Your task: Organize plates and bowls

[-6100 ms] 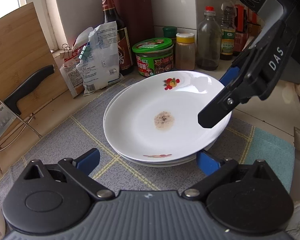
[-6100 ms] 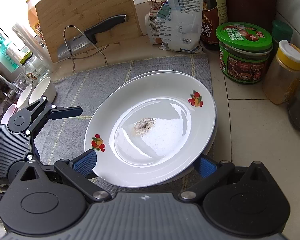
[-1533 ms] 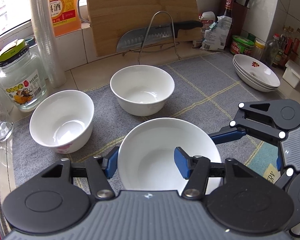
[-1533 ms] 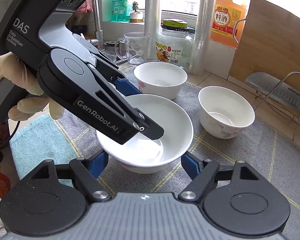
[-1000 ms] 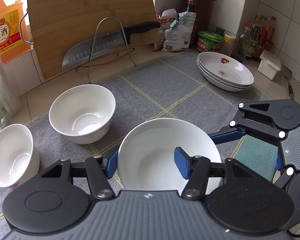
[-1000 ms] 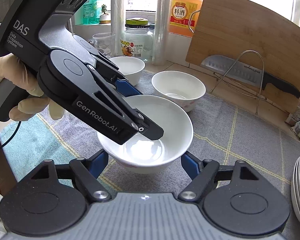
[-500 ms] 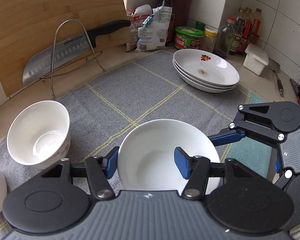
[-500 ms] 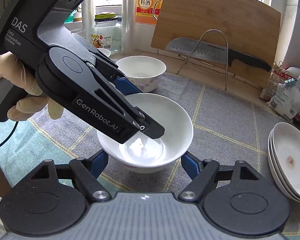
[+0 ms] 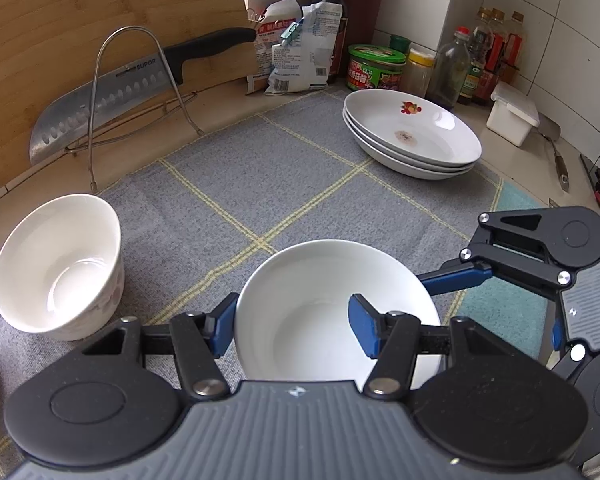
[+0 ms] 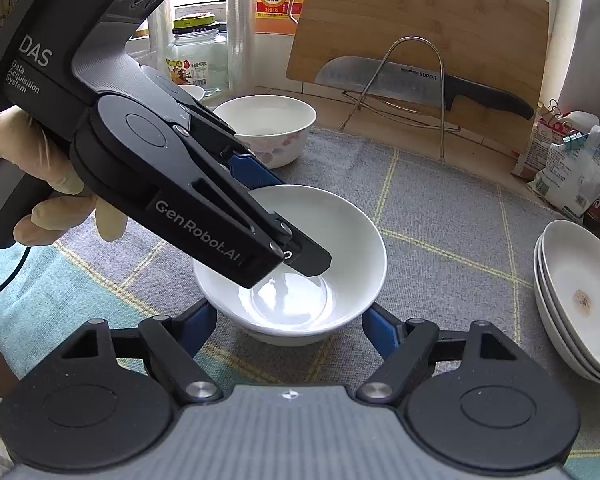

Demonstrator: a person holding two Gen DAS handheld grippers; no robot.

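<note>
Both grippers hold the white bowl: left gripper pinches its near rim, one finger inside; right gripper clamps it from outside. Since a second ago the bowl has travelled across the grey mat — the plate stack now nearer, another bowl left behind. Probably being regrouped.

Bright window daylight, soft shadows, sharp focus, fisheye-bent edges.

A white bowl sits upright over the grey mat, a second white bowl stands to its left, and three stacked white plates lie well apart.
</note>
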